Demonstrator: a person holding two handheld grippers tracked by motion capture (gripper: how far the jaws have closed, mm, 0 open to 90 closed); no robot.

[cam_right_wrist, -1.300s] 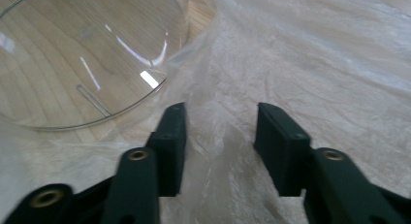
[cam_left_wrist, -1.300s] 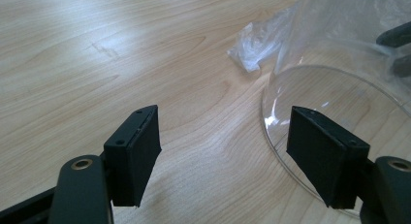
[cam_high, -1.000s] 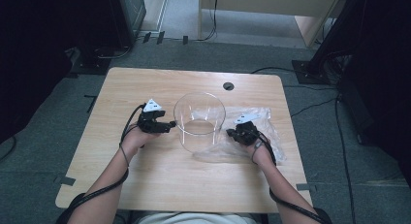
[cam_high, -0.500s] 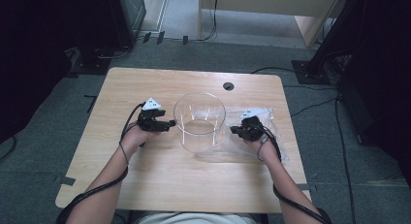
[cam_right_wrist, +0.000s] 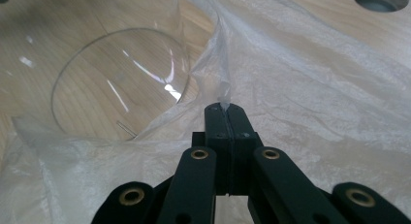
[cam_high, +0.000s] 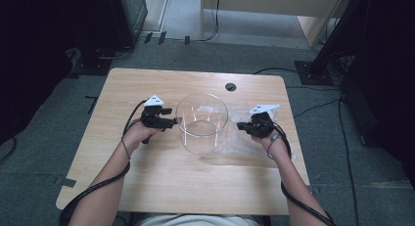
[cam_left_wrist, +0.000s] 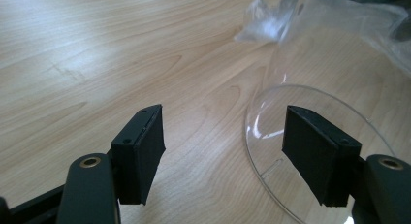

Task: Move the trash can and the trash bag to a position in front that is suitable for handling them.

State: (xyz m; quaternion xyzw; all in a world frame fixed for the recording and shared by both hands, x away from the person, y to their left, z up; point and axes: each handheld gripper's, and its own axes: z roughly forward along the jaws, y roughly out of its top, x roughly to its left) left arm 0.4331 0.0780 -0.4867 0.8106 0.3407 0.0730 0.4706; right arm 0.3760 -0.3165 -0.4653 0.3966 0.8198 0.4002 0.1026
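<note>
Lab or office: wooden desk [cam_high: 147, 187], grey carpet [cam_high: 342, 187], floor cables [cam_high: 313, 106].

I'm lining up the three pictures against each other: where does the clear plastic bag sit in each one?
High view: the plastic bag lies right of centre, under and beside the glass bowl.
Left gripper view: crumpled at the top right.
Right gripper view: spread across the middle and right, pinched by the right gripper.
Shared landmark: the bowl.

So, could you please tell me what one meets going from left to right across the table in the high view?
Left gripper → clear glass bowl → right gripper, which pinches the plastic bag under the bowl.
</note>
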